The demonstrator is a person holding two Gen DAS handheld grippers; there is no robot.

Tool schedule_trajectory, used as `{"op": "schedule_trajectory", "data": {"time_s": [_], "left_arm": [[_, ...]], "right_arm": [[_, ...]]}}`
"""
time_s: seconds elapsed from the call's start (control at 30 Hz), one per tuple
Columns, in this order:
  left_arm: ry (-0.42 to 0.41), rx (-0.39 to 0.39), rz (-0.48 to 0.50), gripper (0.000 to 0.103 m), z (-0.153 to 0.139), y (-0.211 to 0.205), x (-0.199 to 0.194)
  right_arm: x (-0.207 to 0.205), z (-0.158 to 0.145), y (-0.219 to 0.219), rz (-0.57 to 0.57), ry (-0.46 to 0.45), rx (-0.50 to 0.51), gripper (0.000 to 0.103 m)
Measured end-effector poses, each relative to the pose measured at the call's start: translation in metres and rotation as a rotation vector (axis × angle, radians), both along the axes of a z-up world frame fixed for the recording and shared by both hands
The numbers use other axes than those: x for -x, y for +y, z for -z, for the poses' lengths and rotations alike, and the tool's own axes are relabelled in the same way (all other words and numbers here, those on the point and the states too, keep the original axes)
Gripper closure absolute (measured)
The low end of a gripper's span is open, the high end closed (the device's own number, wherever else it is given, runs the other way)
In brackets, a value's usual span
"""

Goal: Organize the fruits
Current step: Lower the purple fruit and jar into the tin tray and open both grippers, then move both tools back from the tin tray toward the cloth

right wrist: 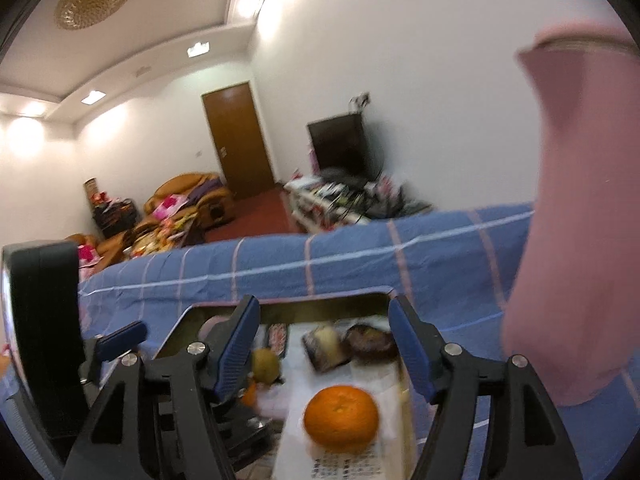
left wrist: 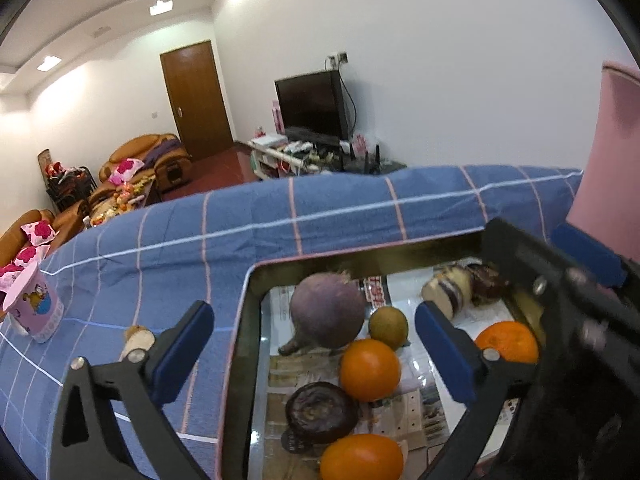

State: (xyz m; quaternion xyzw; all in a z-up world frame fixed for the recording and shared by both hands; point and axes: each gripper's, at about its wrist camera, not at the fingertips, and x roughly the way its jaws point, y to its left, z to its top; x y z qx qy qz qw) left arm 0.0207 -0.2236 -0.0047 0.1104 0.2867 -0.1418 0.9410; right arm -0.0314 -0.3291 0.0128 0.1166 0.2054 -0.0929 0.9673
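Observation:
A dark tray point(left wrist: 245, 320) lined with newspaper sits on a blue checked cloth. It holds a purple beet point(left wrist: 326, 312), a brown-green fruit point(left wrist: 388, 327), three oranges point(left wrist: 370, 369), point(left wrist: 507, 341), point(left wrist: 362, 458), a dark wrinkled fruit point(left wrist: 320, 410) and cut purple-white pieces point(left wrist: 448, 290). My left gripper point(left wrist: 314, 354) is open above the tray's left side, holding nothing. My right gripper point(right wrist: 324, 356) is open above the tray's right side; an orange point(right wrist: 341, 418) lies below, between its fingers. The right gripper also shows in the left wrist view point(left wrist: 560, 276).
A pink cartoon cup point(left wrist: 34, 304) and a pale root piece point(left wrist: 138, 340) lie on the cloth point(left wrist: 320, 208) left of the tray. A tall pink object point(right wrist: 580, 220) stands at the right. Sofas, a door and a TV are behind.

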Motion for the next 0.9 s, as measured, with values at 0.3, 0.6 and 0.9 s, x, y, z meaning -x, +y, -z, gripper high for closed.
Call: {"op": "schedule_trajectory", "data": {"time_s": [0.3,0.6,0.9], "left_arm": [[-0.086,0.036,-0.029,0.000,-0.012,0.011,0.006],[-0.116,0.032,-0.045,0.000,-0.014,0.016,0.012],[-0.149,0.010,-0.031,0.000,-0.015,0.014,0.024]], "right_arm": [[0.014,-0.010,0.007,0.130,-0.080,0.139,0.025],[0.023,-0.012,0.006,0.128,-0.101,0.136,0.022],[0.037,-0.011,0.016,0.160,-0.104,0.151,0.022]]}}
